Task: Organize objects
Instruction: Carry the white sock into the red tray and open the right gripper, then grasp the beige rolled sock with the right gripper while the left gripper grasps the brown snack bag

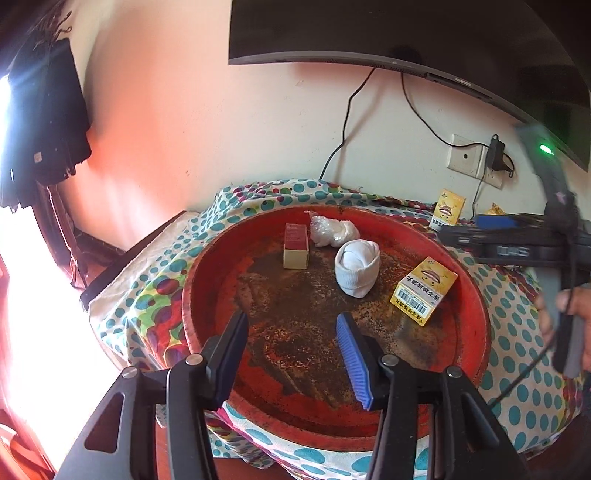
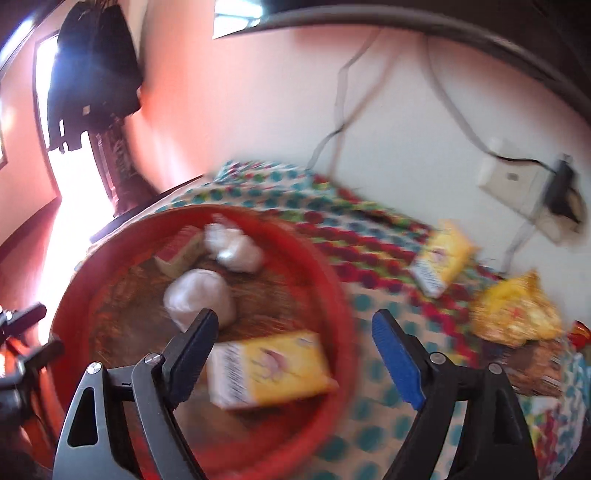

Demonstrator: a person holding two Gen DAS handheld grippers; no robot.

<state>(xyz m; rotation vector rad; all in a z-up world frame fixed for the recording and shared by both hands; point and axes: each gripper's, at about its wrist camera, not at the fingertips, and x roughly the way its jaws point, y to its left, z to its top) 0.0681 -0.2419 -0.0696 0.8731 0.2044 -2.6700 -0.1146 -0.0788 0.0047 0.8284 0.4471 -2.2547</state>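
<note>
A round red tray [image 1: 476,306] with a worn brown floor sits on a dotted cloth. In it lie a red-and-tan box [image 1: 295,246], a clear plastic bundle [image 1: 333,230], a rolled white sock [image 1: 357,272] and a yellow box [image 1: 424,290]. My left gripper [image 1: 291,332] is open and empty above the tray's near side. My right gripper [image 2: 293,326] is open and empty over the tray's right rim [image 2: 343,295], just above the yellow box [image 2: 269,369]. The right gripper's body also shows in the left wrist view [image 1: 509,247]. The right wrist view is blurred.
A second yellow box [image 2: 441,258] stands on the cloth [image 2: 376,258] near the wall. A yellow snack bag [image 2: 517,314] and other packets lie at the right. A wall socket [image 1: 467,157] with a plug and cables, and a television [image 1: 406,33], are behind.
</note>
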